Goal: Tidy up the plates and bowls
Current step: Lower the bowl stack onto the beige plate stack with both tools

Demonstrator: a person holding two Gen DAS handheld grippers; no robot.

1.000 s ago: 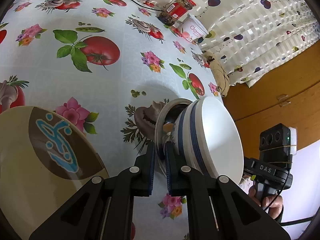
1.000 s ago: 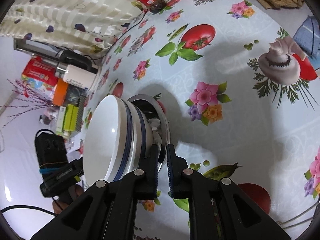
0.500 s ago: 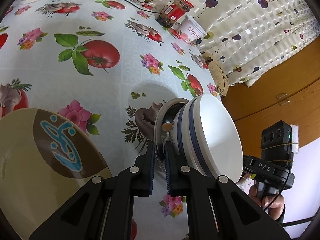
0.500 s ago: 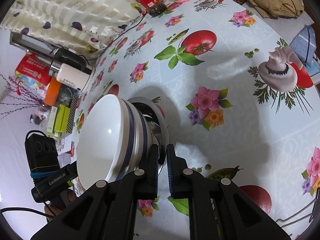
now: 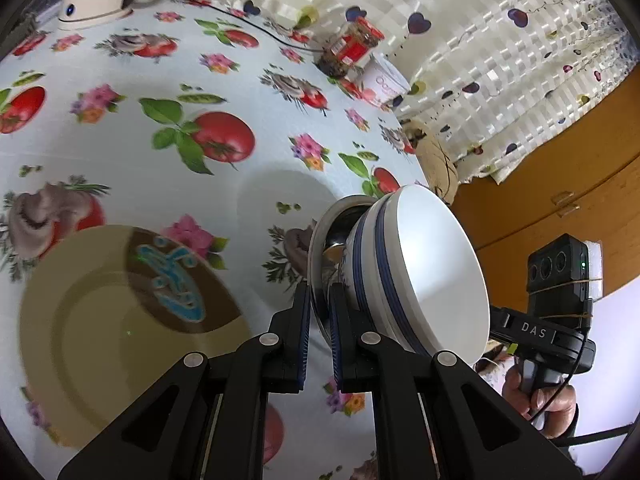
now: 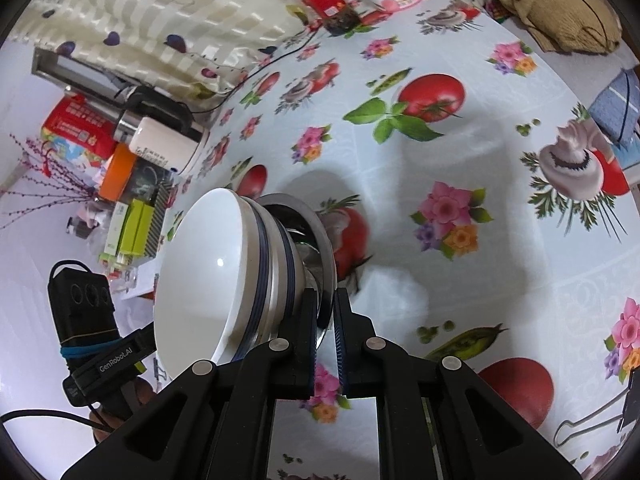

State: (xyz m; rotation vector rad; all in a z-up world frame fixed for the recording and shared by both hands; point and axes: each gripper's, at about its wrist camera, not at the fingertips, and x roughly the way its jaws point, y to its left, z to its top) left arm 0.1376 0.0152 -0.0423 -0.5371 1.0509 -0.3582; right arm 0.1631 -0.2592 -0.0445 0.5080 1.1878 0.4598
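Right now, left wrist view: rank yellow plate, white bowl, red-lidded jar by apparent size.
1. yellow plate: largest, though it is close to the camera.
2. white bowl: also near.
3. red-lidded jar: smallest, but farthest, so true size is unsure.

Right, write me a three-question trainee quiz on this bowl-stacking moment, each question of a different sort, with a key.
1. True or false: the left gripper and the right gripper each pinch the rim of the shiny steel bowl from opposite sides.
2. Multiple choice: what sits nested in the steel bowl? A) a glass cup B) white ceramic bowls with blue bands C) a wooden spoon
3. Fill in: in the left wrist view, the beige plate with a brown and blue pattern lies flat on the ___ tablecloth.

Key: 1 true; 2 B; 3 flower-and-tomato printed
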